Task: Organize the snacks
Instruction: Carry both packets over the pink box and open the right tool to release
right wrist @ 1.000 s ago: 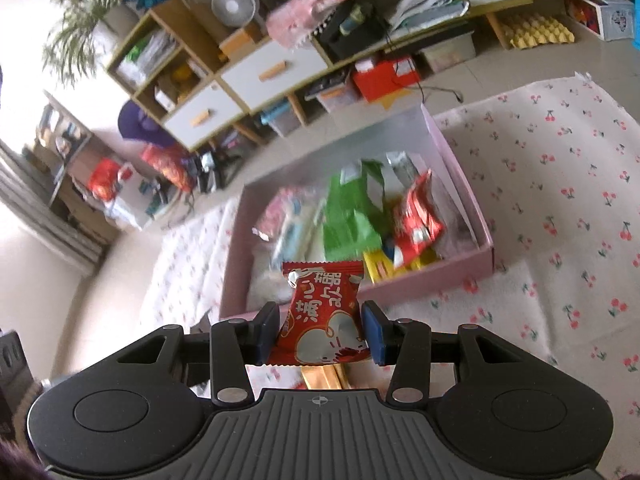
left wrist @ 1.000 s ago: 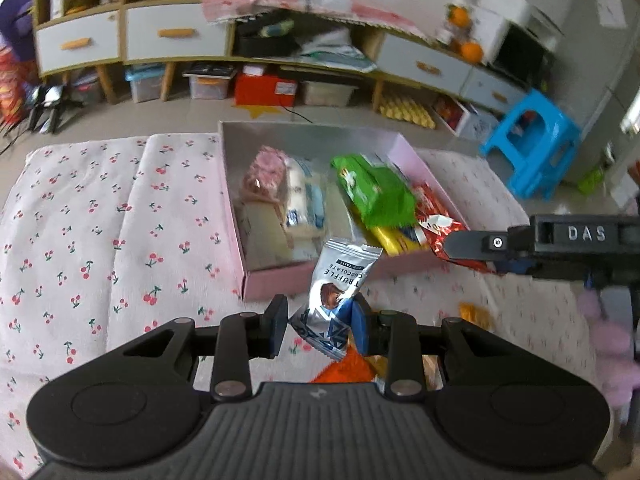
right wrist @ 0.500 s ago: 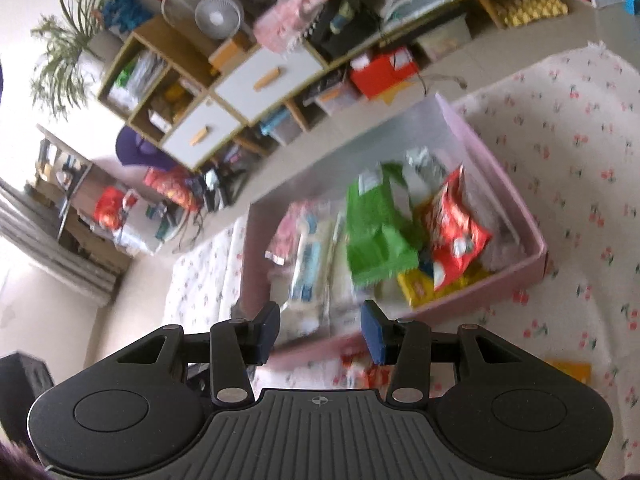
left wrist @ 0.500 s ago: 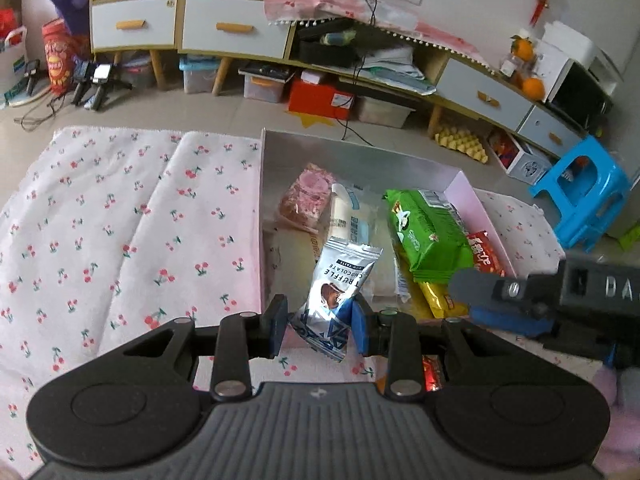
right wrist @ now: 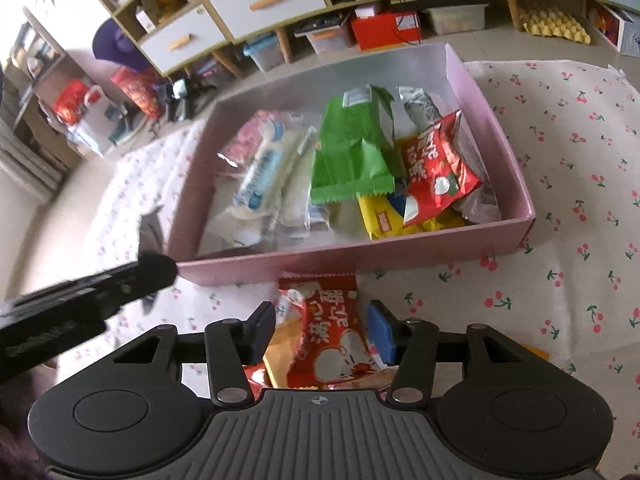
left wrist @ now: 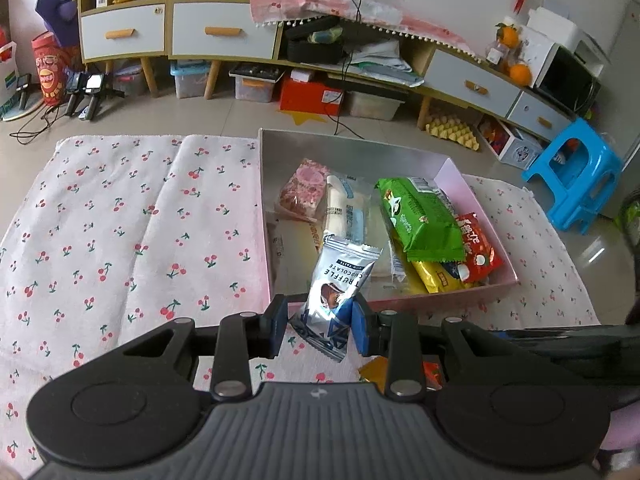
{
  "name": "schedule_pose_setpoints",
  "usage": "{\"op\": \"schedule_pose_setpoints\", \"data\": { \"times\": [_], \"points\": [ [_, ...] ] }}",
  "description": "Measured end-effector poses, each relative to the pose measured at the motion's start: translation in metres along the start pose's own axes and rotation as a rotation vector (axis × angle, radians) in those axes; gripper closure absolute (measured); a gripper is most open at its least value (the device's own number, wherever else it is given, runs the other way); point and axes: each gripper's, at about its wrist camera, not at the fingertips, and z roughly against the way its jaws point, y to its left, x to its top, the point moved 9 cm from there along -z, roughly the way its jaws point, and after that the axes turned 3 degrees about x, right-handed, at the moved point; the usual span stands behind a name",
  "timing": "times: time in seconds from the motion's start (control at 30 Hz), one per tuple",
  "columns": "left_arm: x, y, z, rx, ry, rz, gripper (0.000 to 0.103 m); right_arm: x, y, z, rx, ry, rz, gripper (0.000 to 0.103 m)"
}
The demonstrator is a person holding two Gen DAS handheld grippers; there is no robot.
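Note:
My left gripper (left wrist: 320,326) is shut on a silver chocolate truffle packet (left wrist: 340,280), held upright just in front of the pink box (left wrist: 400,302). The box holds several snacks, among them a green packet (left wrist: 420,220) and a red one (left wrist: 478,248). My right gripper (right wrist: 322,332) is low over the cloth in front of the box (right wrist: 360,256), its jaws opening. A red packet with white figures (right wrist: 332,340) lies between them on other packets, and the pads do not press it. The left gripper's finger (right wrist: 120,288) shows at the left of the right wrist view.
A cherry-print cloth (left wrist: 120,220) covers the surface left of the box. An orange packet (right wrist: 280,356) lies under the red one. On the floor beyond stand a blue stool (left wrist: 572,176) and low cabinets (left wrist: 220,32) with storage bins.
A second ago the right gripper held a red packet up in the air; half a second ago its jaws were empty. It has since sunk to the cloth around a red packet. The left keeps its grip.

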Motion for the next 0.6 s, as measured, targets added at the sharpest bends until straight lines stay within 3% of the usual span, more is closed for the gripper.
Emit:
{"op": "schedule_pose_setpoints", "data": {
  "times": [0.07, 0.2, 0.6],
  "points": [
    [0.0, 0.001, -0.001, 0.004, 0.0, 0.001, 0.073, -0.004, 0.001, -0.006, -0.012, 0.016, 0.021, 0.068],
    [0.005, 0.004, -0.003, 0.0, -0.004, 0.03, 0.073, -0.005, 0.0, -0.008, -0.04, 0.016, 0.028, 0.077],
    [0.019, 0.007, -0.012, -0.014, -0.032, 0.094, 0.073, 0.004, 0.007, 0.033, 0.123, -0.046, -0.105, 0.079]
  ]
}}
